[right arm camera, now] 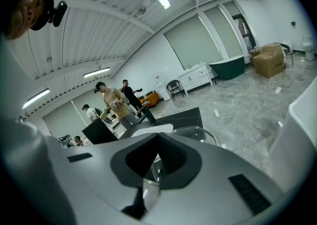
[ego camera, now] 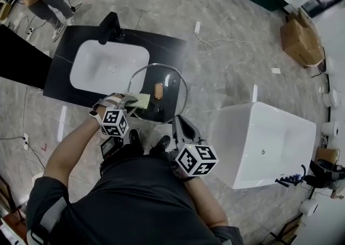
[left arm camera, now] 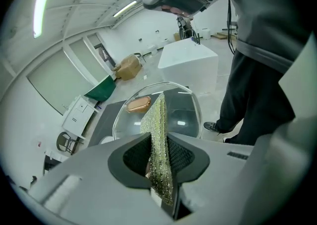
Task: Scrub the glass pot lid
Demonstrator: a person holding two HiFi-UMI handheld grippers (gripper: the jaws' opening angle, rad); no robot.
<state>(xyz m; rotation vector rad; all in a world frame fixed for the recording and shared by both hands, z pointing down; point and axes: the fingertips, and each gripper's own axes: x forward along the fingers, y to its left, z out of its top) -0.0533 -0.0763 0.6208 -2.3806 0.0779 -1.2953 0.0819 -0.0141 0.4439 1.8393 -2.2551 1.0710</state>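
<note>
A round glass pot lid (ego camera: 161, 79) with a metal rim and a brown knob (ego camera: 158, 90) is held out level over the right end of the black counter. My right gripper (ego camera: 178, 125) is shut on its near rim; the clear edge (right arm camera: 151, 169) shows clamped between the jaws in the right gripper view. My left gripper (ego camera: 128, 102) is shut on a yellow-green scrub sponge (ego camera: 141, 100), which lies against the lid's left near part. In the left gripper view the sponge (left arm camera: 159, 140) stands edge-on between the jaws, with the lid (left arm camera: 173, 112) and knob (left arm camera: 138, 103) just beyond.
A white basin (ego camera: 109, 67) is set in the black counter (ego camera: 167, 44), with a black faucet (ego camera: 110, 27) behind it. A white tub (ego camera: 267, 144) stands at the right. Cardboard boxes (ego camera: 301, 38) sit far right. People (right arm camera: 115, 101) stand beyond the counter.
</note>
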